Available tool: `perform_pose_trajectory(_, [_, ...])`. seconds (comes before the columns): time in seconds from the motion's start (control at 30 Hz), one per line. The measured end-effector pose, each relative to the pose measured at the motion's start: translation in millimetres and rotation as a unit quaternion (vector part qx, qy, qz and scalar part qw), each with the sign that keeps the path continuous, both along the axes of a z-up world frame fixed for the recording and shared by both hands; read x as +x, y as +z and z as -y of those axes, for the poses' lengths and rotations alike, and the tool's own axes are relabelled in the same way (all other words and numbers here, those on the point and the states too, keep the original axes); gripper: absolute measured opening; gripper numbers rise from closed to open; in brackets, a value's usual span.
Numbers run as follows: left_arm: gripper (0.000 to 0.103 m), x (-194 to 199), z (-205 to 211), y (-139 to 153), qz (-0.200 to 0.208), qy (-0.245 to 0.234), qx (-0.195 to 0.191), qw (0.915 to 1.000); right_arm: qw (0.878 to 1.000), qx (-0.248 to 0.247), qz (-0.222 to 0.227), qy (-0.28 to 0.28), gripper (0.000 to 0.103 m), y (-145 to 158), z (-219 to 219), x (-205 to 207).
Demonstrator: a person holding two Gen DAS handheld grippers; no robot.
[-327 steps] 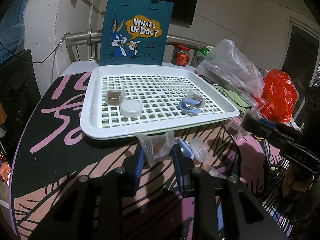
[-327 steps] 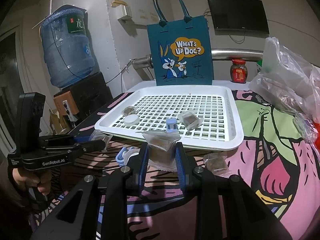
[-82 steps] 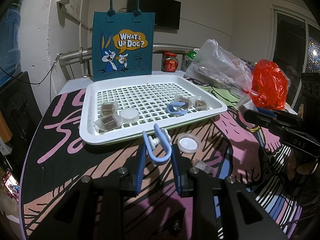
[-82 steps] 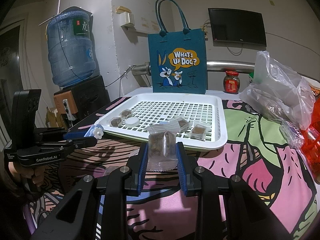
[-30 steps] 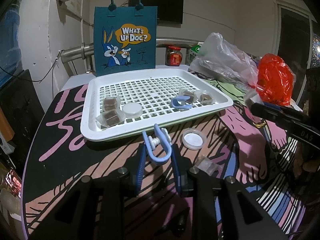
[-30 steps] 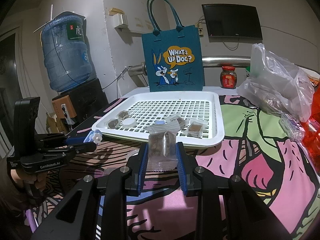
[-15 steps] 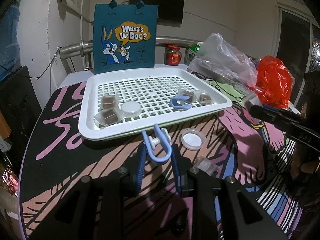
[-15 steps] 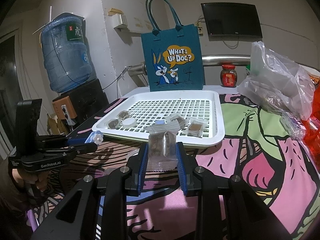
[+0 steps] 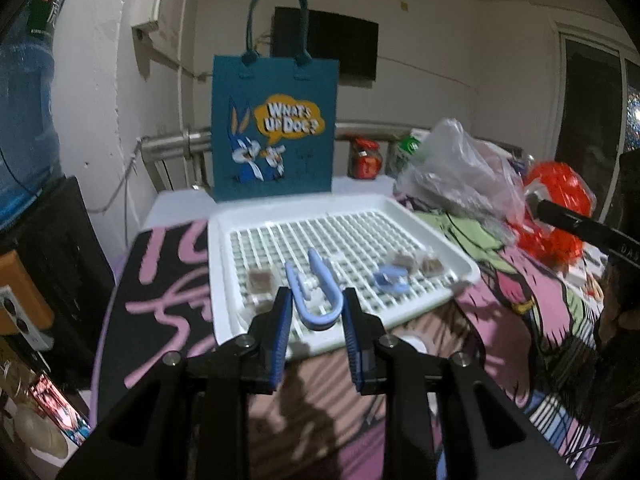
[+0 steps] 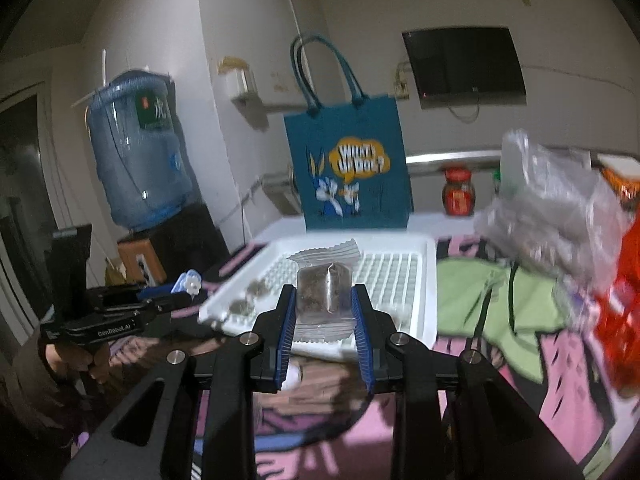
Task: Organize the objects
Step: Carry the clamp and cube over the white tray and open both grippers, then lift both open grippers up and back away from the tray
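My left gripper (image 9: pixel 314 304) is shut on a light blue U-shaped clip (image 9: pixel 316 294) with a small white flower, held above the near edge of the white slotted tray (image 9: pixel 448 246). In the tray lie a brown wrapped cube (image 9: pixel 260 280), another blue clip (image 9: pixel 392 282) and two more wrapped cubes (image 9: pixel 416 262). In the right wrist view my right gripper (image 10: pixel 324 304) is shut on a clear packet with a brown block (image 10: pixel 325 294), held in front of the tray (image 10: pixel 428 280). The left gripper (image 10: pixel 176 300) shows at the left there, with its clip (image 10: pixel 188 284).
A blue cartoon tote bag (image 9: pixel 276 130) stands behind the tray. Clear plastic bags (image 9: pixel 460 172) and a red bag (image 9: pixel 560 196) lie to the right, with a red-lidded jar (image 10: pixel 458 192) behind. A water bottle (image 10: pixel 138 160) stands at the left. A patterned cloth (image 9: pixel 532 320) covers the table.
Both grippers have risen and moved toward the tray with their loads still held. The tray now sits lower and closer in both views, and the pictures are blurred by the motion.
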State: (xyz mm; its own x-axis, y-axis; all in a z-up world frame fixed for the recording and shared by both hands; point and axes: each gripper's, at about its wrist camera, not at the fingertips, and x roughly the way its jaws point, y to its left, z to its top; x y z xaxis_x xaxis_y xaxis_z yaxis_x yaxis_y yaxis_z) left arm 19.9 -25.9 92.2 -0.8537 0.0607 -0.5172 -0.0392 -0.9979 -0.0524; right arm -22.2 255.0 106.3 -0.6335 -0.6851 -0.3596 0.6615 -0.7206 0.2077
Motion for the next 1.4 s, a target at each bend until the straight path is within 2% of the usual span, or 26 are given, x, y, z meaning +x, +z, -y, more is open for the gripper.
perform_pose_trajectory(0.17, [0.024, -23, 18, 8, -0.015, 0.020, 0.012, 0.9996, 1.000, -0.022, 0.011, 0.003, 0.026, 16, 8, -30])
perform_pose_trajectory(0.37, [0.024, -53, 37, -14, 0.022, 0.041, 0.037, 0.9982, 0.997, -0.029, 0.066, 0.007, 0.026, -2, 29, -73])
perform_pose_trajectory(0.5, [0.024, -60, 39, -36, 0.046, 0.041, 0.039, 0.9973, 0.994, -0.016, 0.105, 0.003, 0.026, -29, 42, -94])
perform_pose_trajectory(0.67, [0.024, -68, 37, -43, 0.056, 0.037, 0.031, 0.9972, 0.990, 0.023, 0.139, -0.007, 0.026, -61, 53, -108])
perform_pose_trajectory(0.93, [0.024, -77, 32, -59, 0.080, 0.036, 0.013, 0.9961, 0.986, 0.071, 0.151, -0.020, 0.026, -83, 64, -115])
perform_pose_trajectory(1.1, [0.025, -83, 30, -67, 0.090, 0.042, 0.002, 0.9951, 0.985, 0.090, 0.143, -0.035, 0.028, -89, 67, -114])
perform_pose_trajectory(1.13, [0.030, -83, 31, -66, 0.088, 0.042, 0.007, 0.9953, 0.985, 0.091, 0.143, -0.035, 0.031, -91, 67, -115])
perform_pose_trajectory(1.17, [0.036, -83, 32, -66, 0.085, 0.041, 0.012, 0.9955, 0.985, 0.088, 0.142, -0.033, 0.039, -91, 67, -114])
perform_pose_trajectory(1.2, [0.050, -81, 33, -65, 0.081, 0.043, 0.014, 0.9957, 0.986, 0.083, 0.137, -0.033, 0.046, -90, 66, -113])
perform_pose_trajectory(1.23, [0.056, -80, 34, -63, 0.077, 0.045, 0.015, 0.9959, 0.987, 0.080, 0.133, -0.035, 0.059, -89, 65, -112])
perform_pose_trajectory(1.27, [0.056, -77, 34, -60, 0.068, 0.045, 0.017, 0.9966, 0.988, 0.077, 0.127, -0.039, 0.066, -87, 64, -110])
perform_pose_trajectory(1.4, [0.057, -69, 34, -51, 0.048, 0.042, 0.027, 0.9976, 0.993, 0.048, 0.099, -0.040, 0.073, -75, 56, -99])
